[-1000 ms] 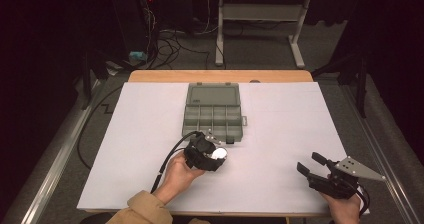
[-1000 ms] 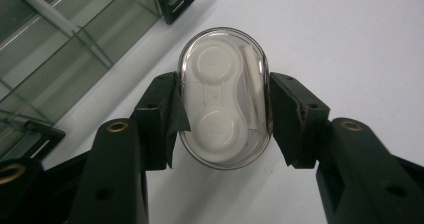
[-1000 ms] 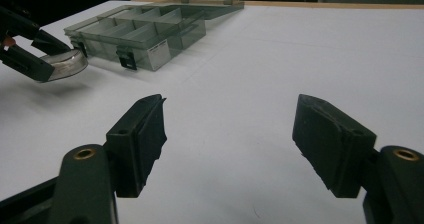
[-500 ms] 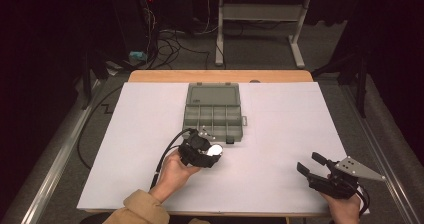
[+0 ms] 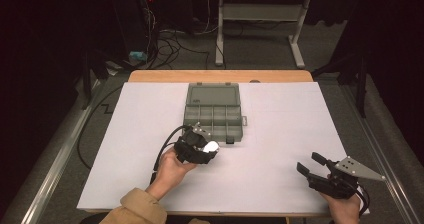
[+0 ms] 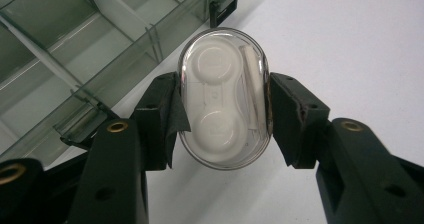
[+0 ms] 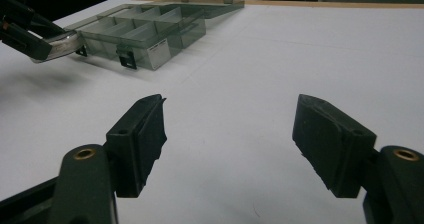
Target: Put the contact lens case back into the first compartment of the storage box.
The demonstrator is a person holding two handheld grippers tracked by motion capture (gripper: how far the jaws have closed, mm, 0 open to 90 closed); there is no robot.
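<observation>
Left gripper view: contact lens case (image 6: 224, 98), clear oval with two white wells, sits clamped side-on between the left gripper (image 6: 223, 116) pads, above white table cover (image 6: 350, 44). Since a second ago the hand has drifted slightly toward 7 o'clock of the compartment box (image 5: 214, 112); the case now hangs just off the box's near edge, not yet in a cell. High view gives this layout but no case detail. Right gripper (image 5: 314, 165), jaws wide apart with nothing between them, rests at 4 o'clock, well apart.
</observation>
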